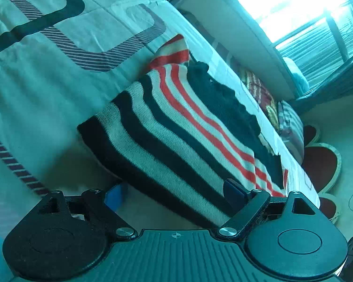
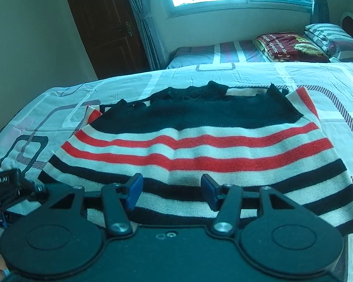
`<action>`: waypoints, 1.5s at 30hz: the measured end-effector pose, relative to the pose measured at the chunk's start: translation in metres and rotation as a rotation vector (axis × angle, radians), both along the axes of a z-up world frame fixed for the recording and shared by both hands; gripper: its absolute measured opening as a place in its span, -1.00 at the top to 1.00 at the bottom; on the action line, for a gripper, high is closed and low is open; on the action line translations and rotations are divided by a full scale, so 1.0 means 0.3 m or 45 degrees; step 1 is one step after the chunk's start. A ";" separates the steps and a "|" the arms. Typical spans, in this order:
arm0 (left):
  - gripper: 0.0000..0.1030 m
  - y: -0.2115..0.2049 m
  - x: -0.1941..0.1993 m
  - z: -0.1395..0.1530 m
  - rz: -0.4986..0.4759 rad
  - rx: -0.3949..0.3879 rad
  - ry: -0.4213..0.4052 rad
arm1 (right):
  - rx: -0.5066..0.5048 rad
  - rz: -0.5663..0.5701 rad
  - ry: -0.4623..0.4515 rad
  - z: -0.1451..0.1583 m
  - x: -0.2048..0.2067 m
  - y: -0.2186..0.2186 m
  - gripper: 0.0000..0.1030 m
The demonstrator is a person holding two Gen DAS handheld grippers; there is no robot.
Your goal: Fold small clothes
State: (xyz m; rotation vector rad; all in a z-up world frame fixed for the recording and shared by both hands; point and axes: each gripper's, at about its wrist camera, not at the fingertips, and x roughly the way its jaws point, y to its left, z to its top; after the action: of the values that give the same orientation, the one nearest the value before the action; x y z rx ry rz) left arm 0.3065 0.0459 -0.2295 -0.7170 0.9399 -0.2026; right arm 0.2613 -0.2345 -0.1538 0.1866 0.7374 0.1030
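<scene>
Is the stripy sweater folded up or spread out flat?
Folded, at least once. The striped sweater lies on the bed sheet as a thick block: its black collar edge stacks over another striped layer peeking out beneath.

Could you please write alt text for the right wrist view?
A striped knit sweater in black, white and red lies flat on a patterned bedsheet, with the right gripper open just above its near hem. Behind are a second bed, a window and a dark wooden door.
</scene>
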 end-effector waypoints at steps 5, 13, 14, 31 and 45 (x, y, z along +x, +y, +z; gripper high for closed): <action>-0.68 0.014 0.038 -0.028 0.097 -0.094 -0.051 | -0.029 -0.004 -0.027 -0.003 0.013 0.002 -0.04; -0.34 -0.009 0.114 -0.037 0.206 -0.061 -0.129 | -0.107 -0.021 -0.057 -0.004 0.113 -0.001 0.24; -0.10 -0.015 0.127 -0.039 0.202 -0.044 -0.122 | -0.120 -0.016 -0.061 -0.006 0.124 0.006 0.26; 0.66 -0.297 0.140 0.265 -0.200 0.263 -0.589 | -0.062 -0.110 -0.100 -0.012 0.080 -0.086 0.24; 0.11 -0.853 0.061 0.202 -0.868 0.527 -0.620 | 0.101 -0.451 -0.082 0.019 -0.217 -0.500 0.15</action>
State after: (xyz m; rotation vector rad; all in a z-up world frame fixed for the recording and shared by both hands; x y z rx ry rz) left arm 0.3249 -0.2100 -0.1688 0.0648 0.6904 -0.7248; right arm 0.1961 -0.3845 -0.1481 0.3844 0.6272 -0.1982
